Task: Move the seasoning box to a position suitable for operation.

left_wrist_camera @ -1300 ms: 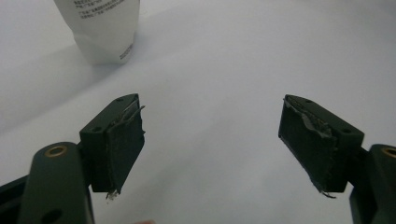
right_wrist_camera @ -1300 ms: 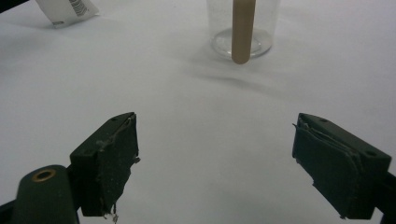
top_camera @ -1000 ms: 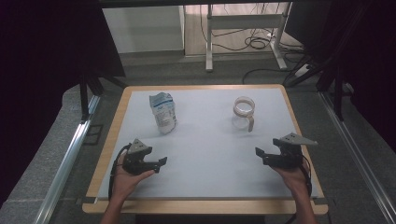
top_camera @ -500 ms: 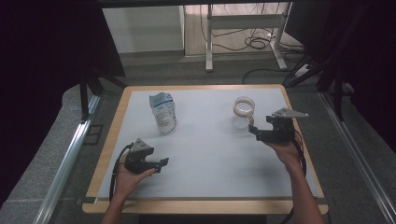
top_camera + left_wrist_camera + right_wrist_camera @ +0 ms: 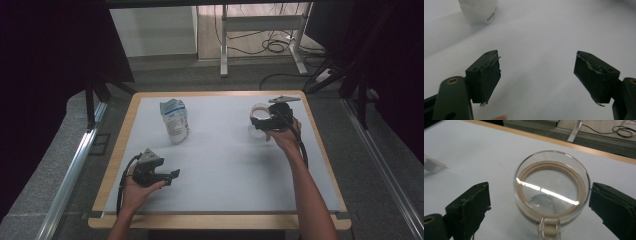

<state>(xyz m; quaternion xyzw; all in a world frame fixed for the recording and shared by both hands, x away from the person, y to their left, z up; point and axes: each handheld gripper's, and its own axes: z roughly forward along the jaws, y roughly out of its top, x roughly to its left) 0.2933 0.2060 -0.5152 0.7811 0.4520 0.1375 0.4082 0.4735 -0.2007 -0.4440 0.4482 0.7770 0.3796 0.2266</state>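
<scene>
The clear glass jar with a tan seal ring under its rim (image 5: 551, 187) stands upright and open-mouthed on the white worktop with a pale wooden edge (image 5: 225, 160). A small glass handle or clasp part sticks out of its near side, toward the camera in the right gripper view. Light glints across its round bottom, and nothing can be made out inside it.

The right gripper (image 5: 539, 205) has its black padded fingers (image 5: 471, 205) spread wide, one on each side of the jar. The jar sits between them, closer to the finger on the right of that view, which is just beside the glass wall; whether it touches cannot be told. The other finger stands apart from the glass. In the high view the right gripper (image 5: 270, 120) is at the jar (image 5: 260, 112), near the far right corner of the worktop.

A white and blue crumpled pouch (image 5: 175, 120) stands well off to the left of these fingers. Nothing lies between the fingers and the jar.

The left gripper (image 5: 537, 75) rests low over the bare worktop with its fingers (image 5: 487, 75) wide and holding nothing, the pouch (image 5: 477, 11) beyond them.
</scene>
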